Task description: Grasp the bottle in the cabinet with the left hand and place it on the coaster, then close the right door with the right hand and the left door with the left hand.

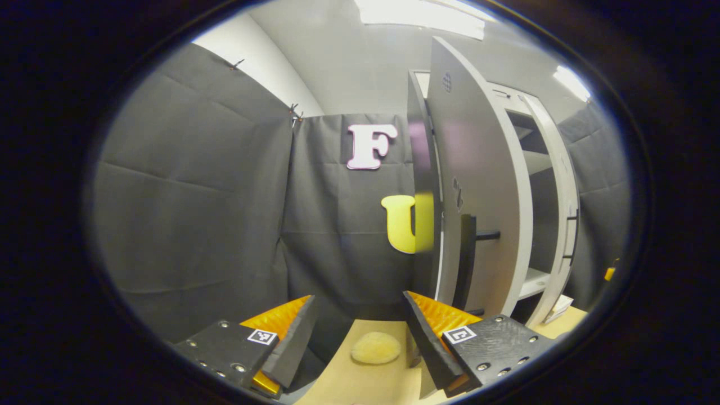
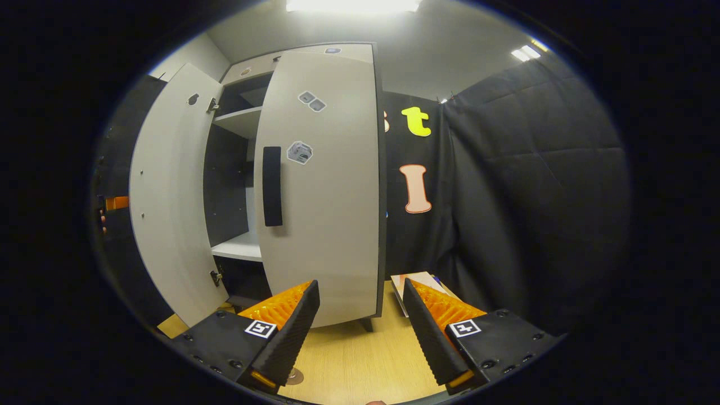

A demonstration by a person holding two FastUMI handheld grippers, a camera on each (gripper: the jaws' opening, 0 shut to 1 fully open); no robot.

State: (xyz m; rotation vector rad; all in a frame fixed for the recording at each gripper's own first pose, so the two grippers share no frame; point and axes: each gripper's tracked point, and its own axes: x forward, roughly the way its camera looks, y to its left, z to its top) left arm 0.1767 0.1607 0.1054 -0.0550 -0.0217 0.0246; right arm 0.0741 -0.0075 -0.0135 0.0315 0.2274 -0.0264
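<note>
Lying between left gripper fingers: coaster (bare).

a gap stays open between left door and right door, shelves reachable.

A wooden tabletop carries a flat white booklet near the black cloth wall.

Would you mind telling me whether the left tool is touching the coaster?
Apart: in the left gripper view the open left tool hangs above the coaster, table showing around it.
</note>
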